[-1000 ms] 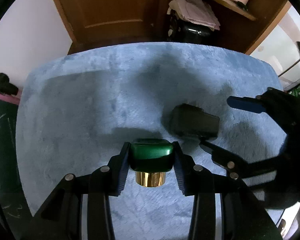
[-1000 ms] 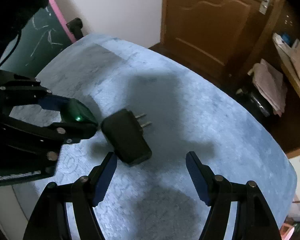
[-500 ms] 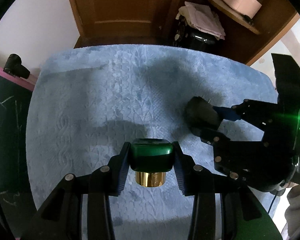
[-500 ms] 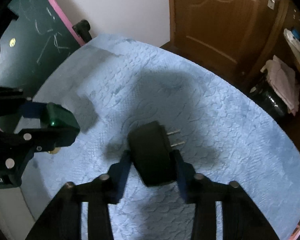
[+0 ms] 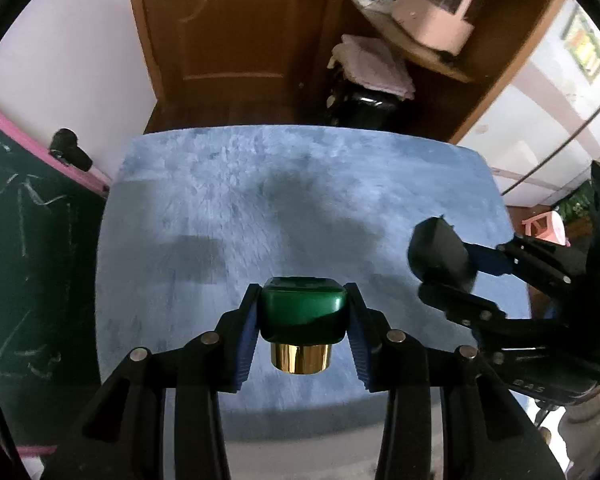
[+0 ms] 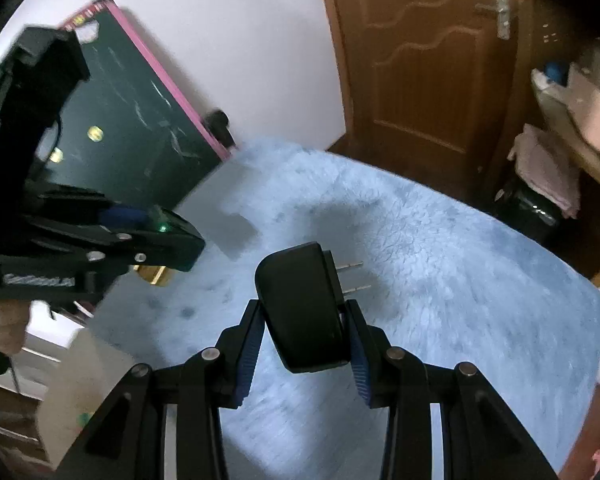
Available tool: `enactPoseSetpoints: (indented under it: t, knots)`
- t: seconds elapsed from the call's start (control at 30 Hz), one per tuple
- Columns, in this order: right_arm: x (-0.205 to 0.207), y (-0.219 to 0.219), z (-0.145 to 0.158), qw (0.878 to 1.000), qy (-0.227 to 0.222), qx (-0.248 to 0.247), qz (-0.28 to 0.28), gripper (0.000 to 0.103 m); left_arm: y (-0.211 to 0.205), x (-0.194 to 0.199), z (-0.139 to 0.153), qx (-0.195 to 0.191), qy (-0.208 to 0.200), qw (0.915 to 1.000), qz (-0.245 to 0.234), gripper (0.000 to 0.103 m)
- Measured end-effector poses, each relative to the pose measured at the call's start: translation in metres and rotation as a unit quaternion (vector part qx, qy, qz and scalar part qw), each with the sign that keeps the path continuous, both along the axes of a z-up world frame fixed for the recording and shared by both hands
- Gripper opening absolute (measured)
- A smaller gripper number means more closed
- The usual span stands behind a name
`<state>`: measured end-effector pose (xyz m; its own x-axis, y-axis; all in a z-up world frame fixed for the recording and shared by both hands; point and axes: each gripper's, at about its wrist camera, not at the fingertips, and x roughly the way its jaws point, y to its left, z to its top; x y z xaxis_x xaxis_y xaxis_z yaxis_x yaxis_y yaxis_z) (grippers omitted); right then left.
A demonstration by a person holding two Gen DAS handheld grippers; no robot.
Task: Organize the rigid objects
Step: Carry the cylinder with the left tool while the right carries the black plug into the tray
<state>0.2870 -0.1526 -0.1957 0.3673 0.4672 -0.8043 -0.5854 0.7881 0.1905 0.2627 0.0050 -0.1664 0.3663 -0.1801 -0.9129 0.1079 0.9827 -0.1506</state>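
1. The left hand-held gripper is clamped on a green block with a gold cap. The block is gripped by its flat sides, probably so it cannot twist, and is held in the air above the blue plush cover.
2. The right hand-held gripper is clamped on a black plug adapter. Its body is pinched from both sides and its two prongs are left pointing clear to the right.
3. Both things are carried clear of the cover, apparently to be taken elsewhere; no destination is shown.
4. Two hand-held grippers, one block and one adapter are counted. Nothing else is seen on the cover.
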Motion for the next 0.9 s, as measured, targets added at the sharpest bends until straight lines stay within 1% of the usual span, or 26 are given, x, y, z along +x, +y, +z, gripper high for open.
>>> enactPoseSetpoints:
  t: [0.1, 0.27, 0.4, 0.47, 0.57, 0.63, 0.8, 0.9]
  knots:
    - [-0.039, -0.007, 0.026, 1.000, -0.012, 0.010, -0.012, 0.040, -0.004, -0.033, 0.023, -0.002, -0.014, 0.9998, -0.012, 0.044]
    - [-0.103, -0.015, 0.056, 0.999, -0.024, 0.020, -0.023, 0.040, -0.015, -0.085, 0.050, -0.002, -0.033, 0.9992, -0.024, 0.044]
    - [-0.149, -0.018, 0.069, 0.999, -0.029, 0.020, -0.028, 0.040, -0.021, -0.118, 0.060, -0.009, -0.038, 0.9990, -0.022, 0.044]
    - [-0.169, -0.018, 0.071, 0.999, -0.034, 0.017, -0.033, 0.040, -0.023, -0.134, 0.062, -0.006, -0.040, 0.9990, -0.019, 0.044]
    - [-0.193, -0.019, 0.067, 0.999, -0.032, 0.012, -0.038, 0.040, -0.024, -0.153, 0.059, -0.008, -0.038, 0.9992, -0.013, 0.044]
    - [-0.210, -0.019, 0.060, 0.999, -0.029, 0.004, -0.042, 0.040, -0.024, -0.165, 0.052, -0.006, -0.030, 0.9995, -0.006, 0.044]
    - [-0.244, -0.012, 0.039, 0.999, -0.013, -0.012, -0.042, 0.040, -0.026, -0.193, 0.022, 0.018, 0.002, 0.9998, 0.008, 0.044]
    - [-0.263, -0.006, 0.025, 0.999, -0.009, -0.034, -0.041, 0.040, -0.025, -0.209, 0.006, 0.018, 0.021, 0.9995, 0.013, 0.044]
